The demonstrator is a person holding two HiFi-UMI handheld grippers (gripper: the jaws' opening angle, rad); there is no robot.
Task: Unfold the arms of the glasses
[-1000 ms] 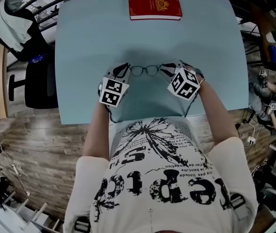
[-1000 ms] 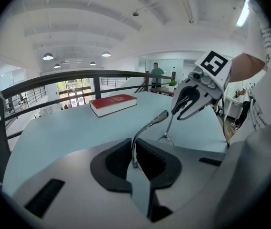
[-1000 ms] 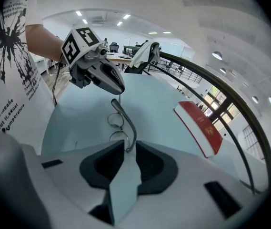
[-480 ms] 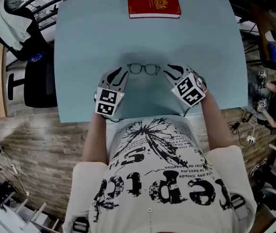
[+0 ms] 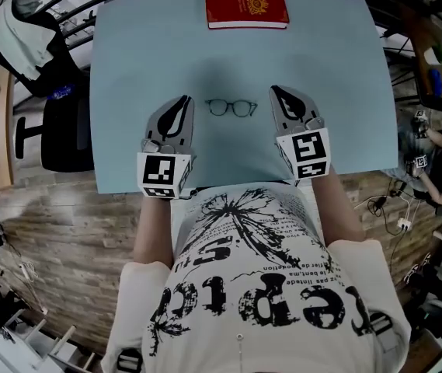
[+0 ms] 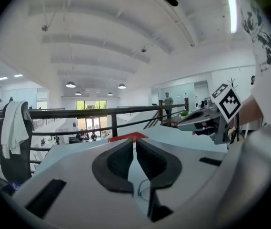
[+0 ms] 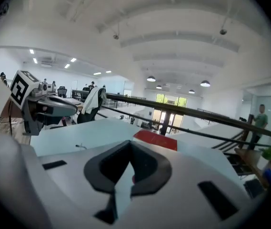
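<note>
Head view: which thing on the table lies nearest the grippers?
The glasses, seen between the left gripper and right gripper; the red book sits at the table's far edge.

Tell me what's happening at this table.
A person holds a gripper in each hand over a pale blue table. The glasses lie on it between the left gripper and the right gripper, touched by neither. Both are shut and empty; the right's jaws have just closed on nothing.
</note>
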